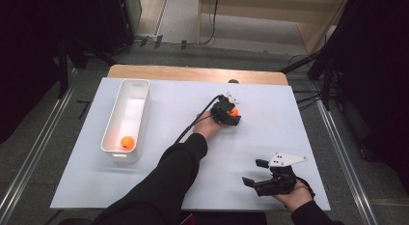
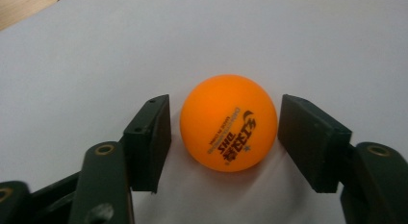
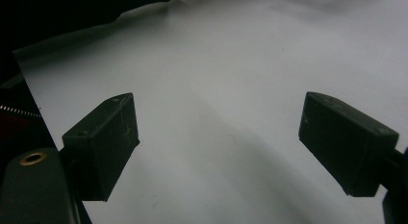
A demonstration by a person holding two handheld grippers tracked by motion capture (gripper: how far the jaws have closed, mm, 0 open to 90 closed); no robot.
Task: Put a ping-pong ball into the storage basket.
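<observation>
We read "DHS" in dark print on the orange ball (image 2: 228, 123), with a star and smaller characters too fine to make out. Ball sits on the white surface (image 1: 270, 133), between the jaws of the left claw (image 2: 223, 132); narrow gaps either side, pads not pressing. Right claw (image 3: 219, 142) spread wide, holding nothing.

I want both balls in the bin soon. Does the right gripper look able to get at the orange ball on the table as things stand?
Probably not: the left gripper already has its jaws around that orange ball, while the right gripper sits open, well apart.
</observation>
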